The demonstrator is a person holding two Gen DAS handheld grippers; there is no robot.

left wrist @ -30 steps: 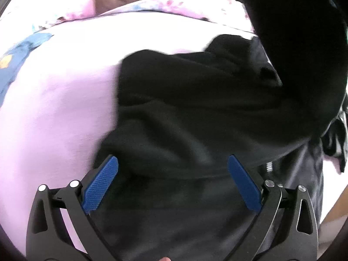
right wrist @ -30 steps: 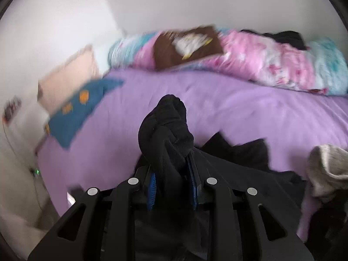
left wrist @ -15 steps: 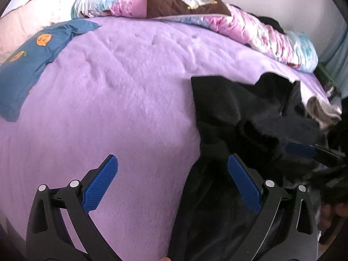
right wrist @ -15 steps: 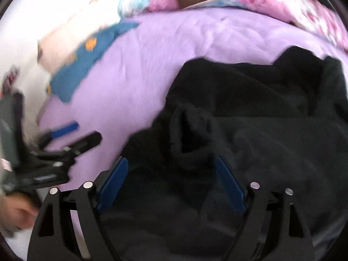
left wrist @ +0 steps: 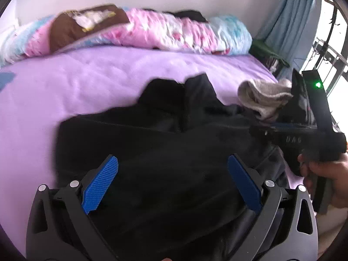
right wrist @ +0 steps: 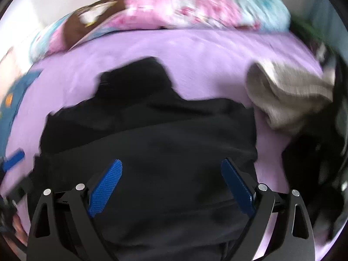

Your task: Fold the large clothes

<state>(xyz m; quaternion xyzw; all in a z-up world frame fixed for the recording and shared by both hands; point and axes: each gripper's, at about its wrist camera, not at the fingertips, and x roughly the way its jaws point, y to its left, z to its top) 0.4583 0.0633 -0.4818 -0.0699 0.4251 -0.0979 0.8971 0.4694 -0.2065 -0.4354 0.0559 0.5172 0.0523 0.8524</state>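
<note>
**Black garment spread on purple bed, both grippers empty**

The purple bedspread (left wrist: 108, 74) fills the frame. The black garment (left wrist: 165, 156) lies across centre and bottom. A beige knit (right wrist: 282, 100) sits right. The left gripper (left wrist: 173, 183) and the right gripper (right wrist: 171, 184) gape wide over it, holding nothing.

Garment (left wrist: 165, 152) on bed (left wrist: 87, 82), sweater (left wrist: 263, 100) to its right, rolled quilt (left wrist: 165, 32) behind.

We looked forward from both wrist cameras, low and close over the black garment (left wrist: 165, 152) (right wrist: 152, 152) near the bed's (left wrist: 65, 82) (right wrist: 206, 50) front edge, facing its far edge; both views shared the garment and rolled quilt (left wrist: 174, 34) (right wrist: 184, 10).
</note>
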